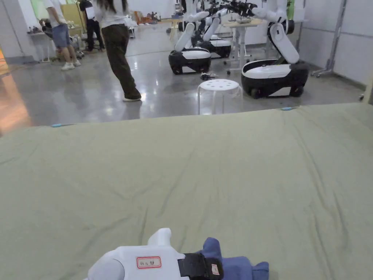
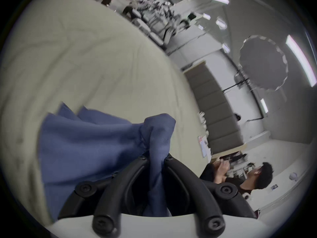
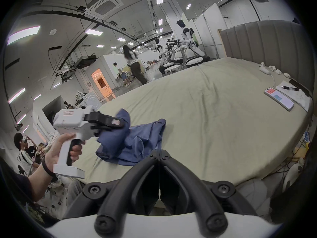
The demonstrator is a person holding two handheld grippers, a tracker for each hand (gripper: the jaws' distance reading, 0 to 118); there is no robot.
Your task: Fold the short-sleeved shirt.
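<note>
A big open workshop with a shiny grey floor (image 1: 73, 91) and parked white robots (image 1: 273, 69) is seen past a wide bed (image 1: 218, 175) covered in a wrinkly olive-green sheet, a padded headboard (image 3: 267, 42) at one side. The blue shirt (image 3: 137, 140) is bunched up at the near edge of the bed, and a fold of it is clamped in the left gripper (image 2: 156, 157). The right gripper (image 3: 159, 155) is closed on nothing just beside the shirt, and a phone (image 3: 278, 98) is left lying near the headboard.

Your left gripper (image 2: 156, 157) had its fingers (image 2: 137, 169) clamped on blue cloth, your left hand (image 3: 60, 149) wrapped around its white handle. Your right gripper (image 3: 159, 155) hung with jaws pressed together, empty.
</note>
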